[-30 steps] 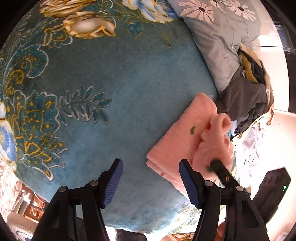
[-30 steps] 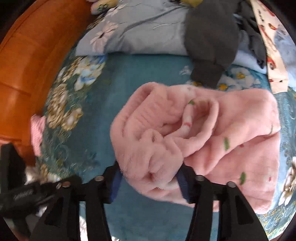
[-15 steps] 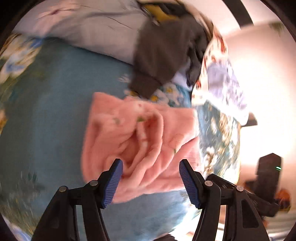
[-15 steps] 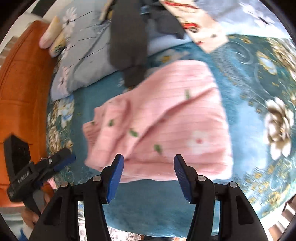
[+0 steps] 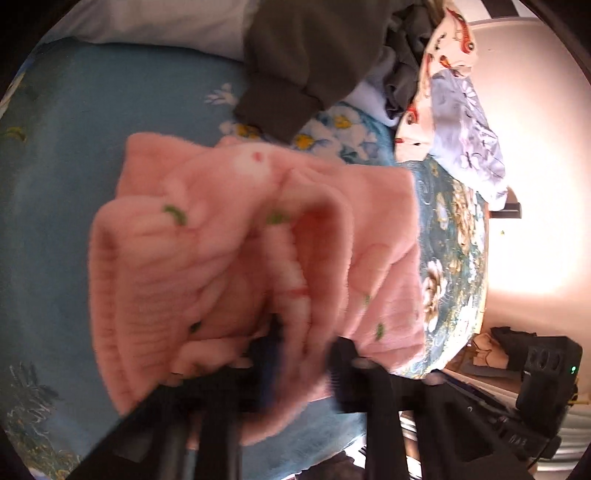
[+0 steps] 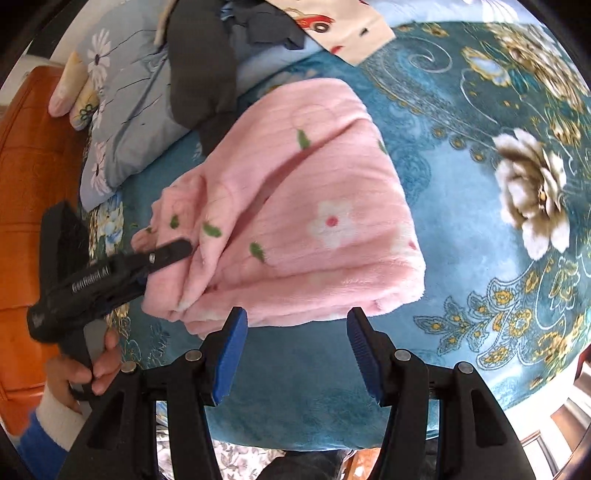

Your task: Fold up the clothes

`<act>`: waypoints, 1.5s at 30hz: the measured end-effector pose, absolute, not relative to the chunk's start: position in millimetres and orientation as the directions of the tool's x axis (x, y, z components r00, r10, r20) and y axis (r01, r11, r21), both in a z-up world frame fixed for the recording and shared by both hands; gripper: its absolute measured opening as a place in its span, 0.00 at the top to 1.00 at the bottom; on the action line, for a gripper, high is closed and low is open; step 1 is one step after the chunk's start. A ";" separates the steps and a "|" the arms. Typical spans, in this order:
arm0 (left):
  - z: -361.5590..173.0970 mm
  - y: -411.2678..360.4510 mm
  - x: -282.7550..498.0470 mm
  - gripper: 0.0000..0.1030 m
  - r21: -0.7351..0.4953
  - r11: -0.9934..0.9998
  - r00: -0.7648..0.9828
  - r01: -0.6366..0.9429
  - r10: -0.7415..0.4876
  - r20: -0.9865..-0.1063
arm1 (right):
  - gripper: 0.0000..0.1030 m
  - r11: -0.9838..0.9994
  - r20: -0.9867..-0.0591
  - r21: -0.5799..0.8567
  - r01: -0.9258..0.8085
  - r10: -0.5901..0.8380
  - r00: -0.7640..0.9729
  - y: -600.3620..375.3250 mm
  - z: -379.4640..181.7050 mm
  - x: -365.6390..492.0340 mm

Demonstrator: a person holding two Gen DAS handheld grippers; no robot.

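Pink fleece garment (image 6: 295, 206) bunched between left gripper's (image 5: 303, 354) fingers, just beyond right gripper's (image 6: 295, 350)

One pink fleece garment (image 6: 314, 206) lies on one teal flowered bedspread (image 6: 461, 229), near its far edge. Two grippers are in view, the left gripper (image 6: 173, 254) and the right gripper (image 6: 295, 354), each with two fingers, and one hand (image 6: 88, 373) of the person shows. At the bedspread's far edge sits one heap of unfolded clothes (image 6: 258, 26), its pieces too tangled to count, beside one grey daisy-print pillow (image 6: 122, 122).
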State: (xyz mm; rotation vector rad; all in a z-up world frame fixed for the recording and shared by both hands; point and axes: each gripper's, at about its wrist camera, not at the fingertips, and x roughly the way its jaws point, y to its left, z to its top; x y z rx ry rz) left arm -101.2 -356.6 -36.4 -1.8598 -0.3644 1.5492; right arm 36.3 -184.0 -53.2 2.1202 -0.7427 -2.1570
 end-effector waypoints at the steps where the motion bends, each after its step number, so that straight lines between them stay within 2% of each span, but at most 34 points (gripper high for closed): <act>1: -36.7 -361.3 -102.6 0.84 -0.664 -0.725 0.241 -0.187 0.621 -0.746 | 0.43 -0.881 -0.935 0.353 -0.315 -0.348 -0.073 -182.6 -54.3 34.7; 4: -27.6 -382.2 -110.4 0.86 -0.706 -0.698 0.196 -0.118 0.681 -0.706 | 0.43 -0.878 -0.931 0.361 -0.314 -0.357 -0.073 -183.9 -54.4 29.2; 7: -7.6 -416.9 -120.3 0.86 -0.791 -0.611 0.095 -0.029 0.786 -0.611 | 0.43 -0.880 -0.931 0.361 -0.309 -0.359 -0.064 -187.0 -57.6 25.0; 8: -3.1 -429.5 -122.2 0.86 -0.797 -0.604 0.059 -0.012 0.795 -0.603 | 0.43 -0.881 -0.932 0.359 -0.308 -0.359 -0.059 -188.0 -59.4 24.0; 10: -5.8 -445.9 -123.5 0.86 -0.773 -0.635 0.029 0.009 0.773 -0.634 | 0.43 -0.884 -0.933 0.355 -0.306 -0.358 -0.048 -190.2 -63.0 22.1; 15: -59.1 -458.9 -117.9 0.83 -0.667 -0.738 0.114 0.100 0.674 -0.730 | 0.43 -0.889 -0.935 0.344 -0.301 -0.355 -0.022 -195.5 -71.9 17.3; 20: -82.2 -463.5 -116.8 0.82 -0.646 -0.738 0.102 0.196 0.671 -0.735 | 0.43 -0.894 -0.937 0.331 -0.302 -0.348 0.004 -199.6 -81.8 13.2; 22: -82.9 -459.5 -118.8 0.80 -0.615 -0.770 0.107 0.170 0.635 -0.765 | 0.43 -0.894 -0.940 0.318 -0.315 -0.340 0.016 -198.4 -88.0 13.2; 24: -85.2 -456.0 -120.6 0.61 -0.575 -0.804 0.120 0.149 0.592 -0.797 | 0.44 -0.894 -0.943 0.305 -0.330 -0.332 0.029 -196.2 -94.7 12.7; 25: -87.3 -454.6 -121.3 0.59 -0.552 -0.822 0.130 0.141 0.568 -0.813 | 0.44 -0.892 -0.943 0.300 -0.339 -0.331 0.036 -194.9 -98.4 12.3; 30: -80.8 -466.3 -124.3 0.57 -0.585 -0.786 0.148 0.201 0.614 -0.775 | 0.44 -0.883 -0.938 0.305 -0.357 -0.343 0.049 -192.9 -99.4 9.4; 32: -58.9 -470.6 -124.4 0.59 -0.580 -0.801 0.103 0.151 0.596 -0.796 | 0.44 -0.892 -0.940 0.308 -0.331 -0.339 0.039 -194.2 -89.1 7.2; 36: -0.5 -456.5 -124.9 0.59 -0.531 -0.841 -0.029 -0.105 0.536 -0.844 | 0.44 -0.925 -0.958 0.280 -0.257 -0.287 -0.008 -195.8 -64.7 -1.8; 39: 18.9 -424.5 -128.1 0.59 -0.504 -0.814 -0.053 -0.288 0.540 -0.840 | 0.44 -0.936 -0.963 0.267 -0.229 -0.267 -0.030 -198.0 -60.8 -14.4; 40: 19.9 -411.4 -128.7 0.59 -0.487 -0.803 -0.056 -0.344 0.535 -0.843 | 0.44 -0.938 -0.963 0.266 -0.224 -0.266 -0.033 -198.7 -62.2 -17.8; 45: -16.0 -391.3 -137.0 0.59 -0.443 -0.805 -0.001 -0.394 0.482 -0.876 | 0.44 -0.949 -0.963 0.268 -0.164 -0.265 -0.042 -197.1 -70.7 -14.7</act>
